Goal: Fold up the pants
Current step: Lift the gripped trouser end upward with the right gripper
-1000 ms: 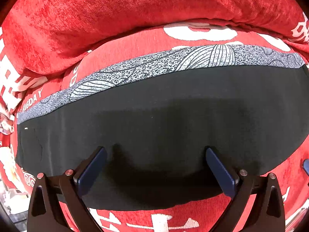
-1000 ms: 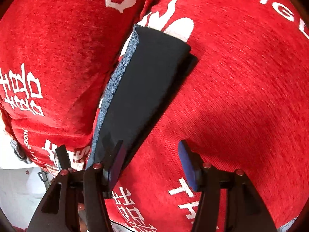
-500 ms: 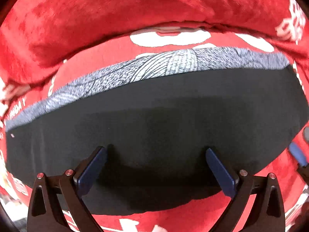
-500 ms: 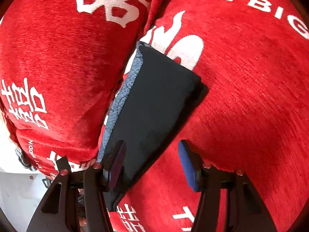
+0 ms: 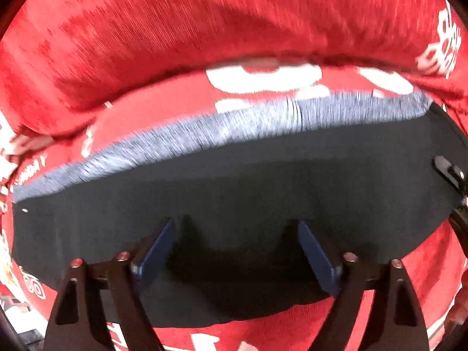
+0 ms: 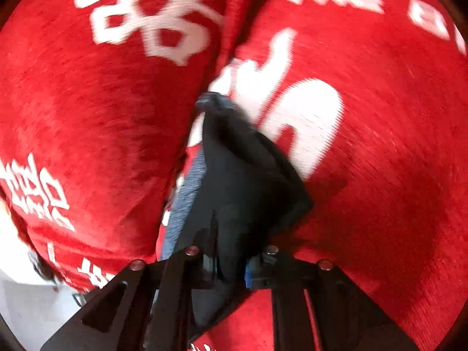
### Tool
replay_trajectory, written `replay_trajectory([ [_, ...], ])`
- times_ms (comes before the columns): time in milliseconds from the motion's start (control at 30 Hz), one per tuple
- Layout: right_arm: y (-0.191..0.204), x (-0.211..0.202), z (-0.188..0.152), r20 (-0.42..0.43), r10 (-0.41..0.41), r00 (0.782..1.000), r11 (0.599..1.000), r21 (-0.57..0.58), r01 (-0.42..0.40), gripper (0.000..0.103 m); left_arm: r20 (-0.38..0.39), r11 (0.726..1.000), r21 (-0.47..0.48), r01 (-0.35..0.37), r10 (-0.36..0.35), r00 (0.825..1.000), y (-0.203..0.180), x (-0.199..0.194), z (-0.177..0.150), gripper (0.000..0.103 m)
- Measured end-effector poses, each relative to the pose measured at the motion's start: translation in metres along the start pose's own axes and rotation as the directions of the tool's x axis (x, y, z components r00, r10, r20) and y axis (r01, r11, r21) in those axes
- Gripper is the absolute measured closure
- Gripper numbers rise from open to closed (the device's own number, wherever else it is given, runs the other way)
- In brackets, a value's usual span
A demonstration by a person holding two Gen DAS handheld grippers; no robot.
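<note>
Black folded pants point(image 5: 234, 181) with a grey patterned band point(image 5: 263, 122) along the far edge lie across a red seat cushion. My left gripper point(image 5: 235, 228) points down over their near half. Its jaws are closing with only flat black cloth beneath them, and the pads grip nothing. In the right wrist view my right gripper point(image 6: 231, 251) is closing on the near end of the pants point(image 6: 242, 175). Its pads press the bunched black cloth, which rises off the cushion. Part of the right gripper point(image 5: 450, 172) shows at the right edge of the left wrist view.
The red back cushion point(image 5: 204, 29) with white print rises right behind the pants. The seat cushion point(image 6: 395, 146) with white lettering stretches to the right of them. A pale floor point(image 6: 17, 307) shows past the sofa's edge at the lower left.
My right jaws have closed on the end of the pants, and the cloth there has bunched and lifted. My left jaws have narrowed, and the right gripper has come into the left view's edge.
</note>
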State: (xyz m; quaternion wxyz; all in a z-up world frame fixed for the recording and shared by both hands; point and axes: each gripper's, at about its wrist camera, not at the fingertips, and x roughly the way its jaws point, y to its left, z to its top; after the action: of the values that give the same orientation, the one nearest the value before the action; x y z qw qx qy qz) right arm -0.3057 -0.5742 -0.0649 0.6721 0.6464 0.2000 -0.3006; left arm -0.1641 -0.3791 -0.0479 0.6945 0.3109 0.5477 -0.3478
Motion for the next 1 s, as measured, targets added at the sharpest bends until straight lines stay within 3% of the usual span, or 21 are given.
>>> replay_trajectory([
  [100, 0.033, -0.015, -0.006, 0.008, -0.015, 1.0, 0.99, -0.143, 0.016, 0.09, 0.039, 1.0, 0.002, -0.018, 0.018, 0.999, 0.004, -0.008, 0.005, 0.016],
  [233, 0.069, -0.026, -0.017, 0.02, -0.022, 1.0, 0.965, -0.262, 0.026, 0.09, -0.034, 0.996, 0.088, -0.018, 0.021, 0.999, -0.011, 0.02, -0.007, 0.016],
  [300, 0.083, -0.025, -0.027, 0.02, -0.032, 0.999, 0.952, -0.303, 0.036, 0.09, 0.052, 0.989, 0.135, -0.06, 0.054, 0.997, -0.022, 0.017, -0.014, 0.016],
  [333, 0.092, -0.025, -0.03, 0.029, -0.041, 0.999, 0.944, -0.327, 0.048, 0.09, 0.055, 0.988, 0.139, -0.064, 0.057, 0.997, -0.023, 0.017, -0.015, 0.016],
  [500, 0.126, -0.026, -0.044, 0.064, -0.089, 0.994, 0.897, -0.43, 0.108, 0.09, -0.028, 0.997, 0.058, 0.057, -0.055, 0.998, 0.005, 0.015, 0.002, 0.016],
  [600, 0.152, -0.029, -0.06, 0.081, -0.12, 0.989, 0.859, -0.491, 0.145, 0.09, 0.033, 0.997, 0.01, 0.083, -0.083, 0.996, 0.038, -0.008, -0.004, 0.016],
  [800, 0.209, -0.016, -0.121, 0.125, -0.179, 0.976, 0.728, -0.65, 0.217, 0.09, 0.079, 0.996, -0.035, 0.077, -0.074, 0.994, 0.13, -0.03, -0.022, 0.016],
  [1000, 0.257, 0.058, -0.213, 0.104, -0.277, 0.955, 0.566, -0.786, 0.249, 0.089, 0.07, 0.991, -0.13, 0.004, 0.005, 0.998, 0.233, -0.038, -0.055, 0.016],
])
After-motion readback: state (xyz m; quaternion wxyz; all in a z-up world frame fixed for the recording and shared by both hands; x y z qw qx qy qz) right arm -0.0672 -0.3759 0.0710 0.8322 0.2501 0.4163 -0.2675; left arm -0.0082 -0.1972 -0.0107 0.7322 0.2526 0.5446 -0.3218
